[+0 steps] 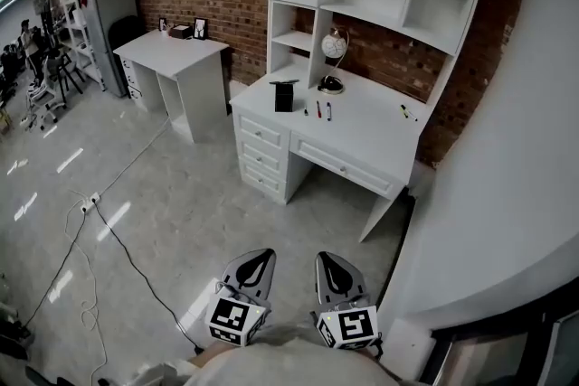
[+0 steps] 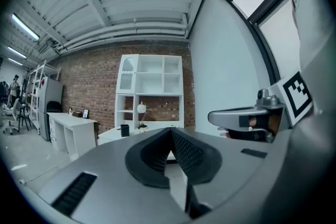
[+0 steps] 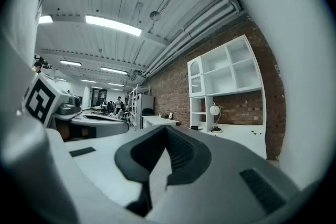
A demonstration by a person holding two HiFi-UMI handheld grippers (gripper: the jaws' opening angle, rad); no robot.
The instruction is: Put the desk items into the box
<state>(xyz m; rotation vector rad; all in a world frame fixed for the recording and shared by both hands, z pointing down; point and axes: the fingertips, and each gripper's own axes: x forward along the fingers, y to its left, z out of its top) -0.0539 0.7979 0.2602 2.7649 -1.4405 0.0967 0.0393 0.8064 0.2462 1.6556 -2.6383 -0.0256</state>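
- Task progress: it looks not yet begun. The white table [image 1: 362,138] with drawers and a shelf unit stands against a brick wall, well away across the floor from both grippers.
- On the table, a small black box [image 1: 284,95] stands upright near the left end. This is likely the box meant.
- Three pens [image 1: 318,110] lie loose just to the right of the box, apart from it. One more pen [image 1: 407,112] lies near the table's right end. A round lamp [image 1: 333,59] stands behind them.
- Left to do, by this reading: walk up, pick up each pen and put it into the box.
- Left gripper [image 1: 256,265]: held level and low in the head view. Its fingers [image 2: 189,152] are pressed together with nothing between them.
- Right gripper [image 1: 333,271]: beside the left one and also level. Its fingers [image 3: 181,152] are pressed together, empty and touching nothing.
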